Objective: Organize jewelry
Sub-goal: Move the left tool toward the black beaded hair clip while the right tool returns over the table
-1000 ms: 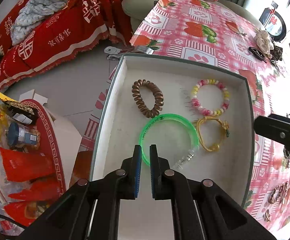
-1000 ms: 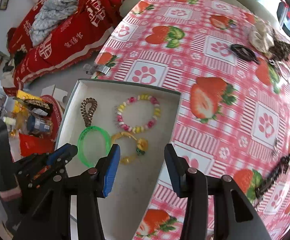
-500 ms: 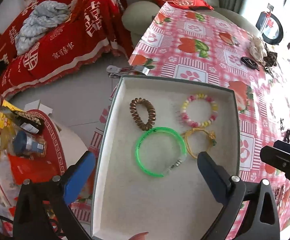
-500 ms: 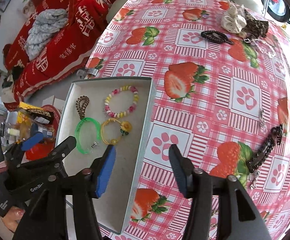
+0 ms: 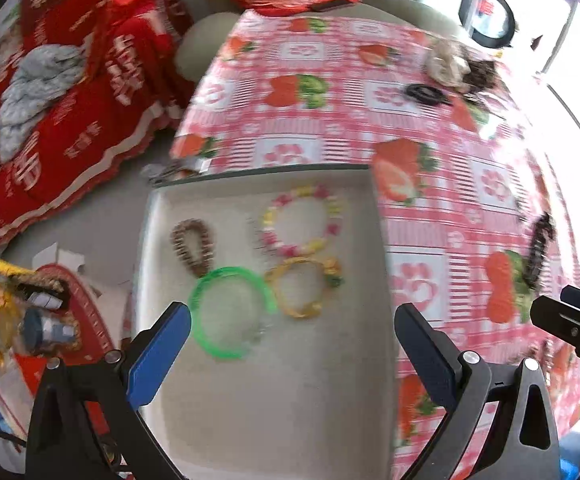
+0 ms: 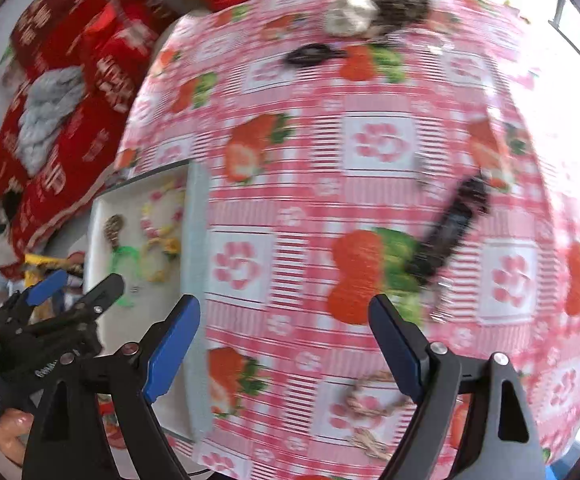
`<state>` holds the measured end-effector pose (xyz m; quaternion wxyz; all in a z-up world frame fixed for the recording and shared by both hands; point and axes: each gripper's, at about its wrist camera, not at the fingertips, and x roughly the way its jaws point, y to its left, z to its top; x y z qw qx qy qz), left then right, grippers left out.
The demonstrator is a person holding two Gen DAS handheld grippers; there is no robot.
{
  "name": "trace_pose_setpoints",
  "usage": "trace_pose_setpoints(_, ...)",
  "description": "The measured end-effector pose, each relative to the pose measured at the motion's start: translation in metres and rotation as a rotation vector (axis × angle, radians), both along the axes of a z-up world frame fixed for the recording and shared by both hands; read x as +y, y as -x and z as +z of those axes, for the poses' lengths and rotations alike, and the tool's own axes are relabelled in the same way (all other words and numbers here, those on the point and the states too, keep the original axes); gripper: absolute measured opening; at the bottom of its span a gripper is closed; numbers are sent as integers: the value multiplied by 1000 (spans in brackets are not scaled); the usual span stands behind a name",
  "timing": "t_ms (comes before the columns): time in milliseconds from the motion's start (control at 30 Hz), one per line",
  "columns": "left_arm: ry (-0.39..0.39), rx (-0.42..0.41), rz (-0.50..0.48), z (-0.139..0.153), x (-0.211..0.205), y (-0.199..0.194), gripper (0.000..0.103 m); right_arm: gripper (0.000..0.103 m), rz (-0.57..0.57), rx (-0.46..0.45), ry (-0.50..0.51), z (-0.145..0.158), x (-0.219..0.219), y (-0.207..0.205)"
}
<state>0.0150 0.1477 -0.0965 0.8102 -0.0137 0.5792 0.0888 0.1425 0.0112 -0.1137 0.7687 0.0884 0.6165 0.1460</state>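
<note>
A shallow white tray [image 5: 250,420] lies on the strawberry tablecloth and holds a brown coil band [image 5: 192,245], a pink-yellow bead bracelet [image 5: 303,219], a green bangle [image 5: 230,312] and a yellow bracelet [image 5: 303,287]. My left gripper [image 5: 291,354] is open and empty above the tray's near part. My right gripper [image 6: 284,350] is open and empty above the cloth, right of the tray [image 6: 196,240]. A long dark hair clip [image 6: 451,228] lies ahead of it, and a beige rope piece [image 6: 365,408] lies near its right finger.
At the far side of the table lie a black hair tie [image 6: 309,55], a cream scrunchie [image 6: 349,12] and a dark scrunchie [image 6: 403,2]. A red sofa cover [image 5: 70,100] and a cluttered low stand [image 5: 30,320] are off the table's left edge.
The left gripper let go of the green bangle, opened wide and drew back. The right gripper swung right, away from the tray and out over the tablecloth.
</note>
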Motion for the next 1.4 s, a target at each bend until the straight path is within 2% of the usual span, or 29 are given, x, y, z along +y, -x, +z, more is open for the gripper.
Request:
trace_pose_setpoints(267, 43, 9, -140, 4, -59, -25, 103, 88, -163, 39, 74, -10, -82, 21)
trace_pose_setpoints(567, 73, 47, -267, -5, -115, -39, 103, 88, -272, 102, 122, -28, -137, 54)
trace_pose_setpoints(900, 82, 82, -355, -21, -164, -59, 103, 88, -244, 134, 144, -45, -140, 73)
trace_pose_setpoints(1300, 112, 100, -410, -46, -206, -86, 103, 88, -189, 100, 163, -57, -130, 74)
trace_pose_setpoints(1400, 116, 100, -433, -52, -216, -91, 103, 78, -178, 91, 169, -60, -126, 72)
